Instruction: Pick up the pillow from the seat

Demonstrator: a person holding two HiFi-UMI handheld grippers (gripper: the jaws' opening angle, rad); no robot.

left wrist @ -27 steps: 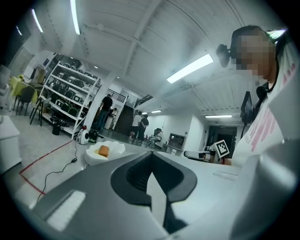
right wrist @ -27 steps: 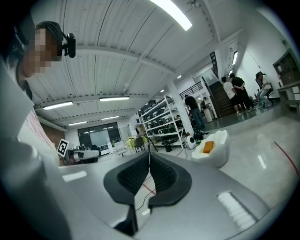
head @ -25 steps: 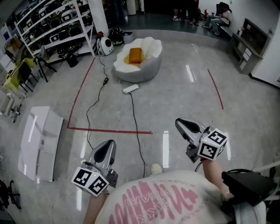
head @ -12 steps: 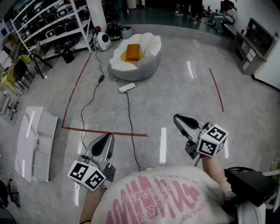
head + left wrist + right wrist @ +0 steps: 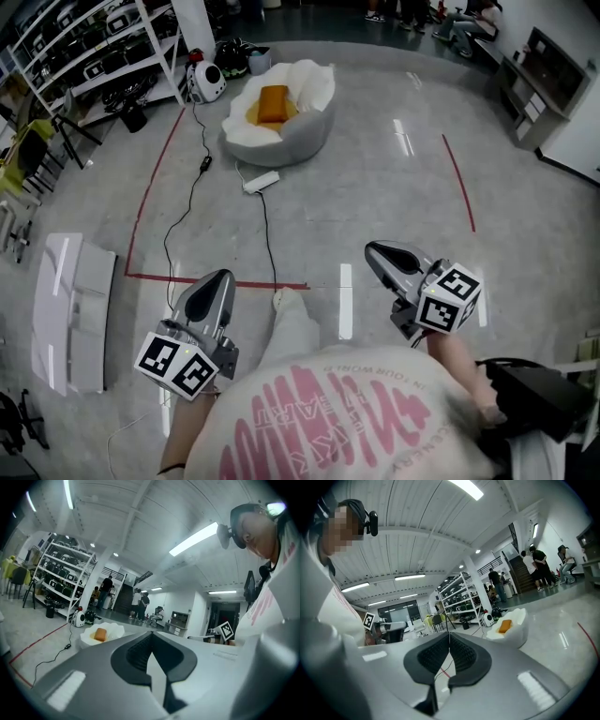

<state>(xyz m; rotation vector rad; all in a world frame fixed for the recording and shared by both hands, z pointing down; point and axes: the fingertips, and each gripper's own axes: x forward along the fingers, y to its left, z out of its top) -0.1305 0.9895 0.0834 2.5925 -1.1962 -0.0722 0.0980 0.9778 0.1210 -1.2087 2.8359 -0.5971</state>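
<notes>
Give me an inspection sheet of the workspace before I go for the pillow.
Surface: glossy grey floor with red tape lines.
Job's things: orange pillow lies in the white beanbag seat, untouched.
Clutter: white panels on the floor at left; round white device beside the seat.
Grippers: left hand-held gripper and right hand-held gripper both shut, empty, well short of the seat.
Cables: black cable runs from a white power strip toward the person's feet; possible trip hazard.
Surroundings: shelving at left, cabinet at right, people at the far end.
</notes>
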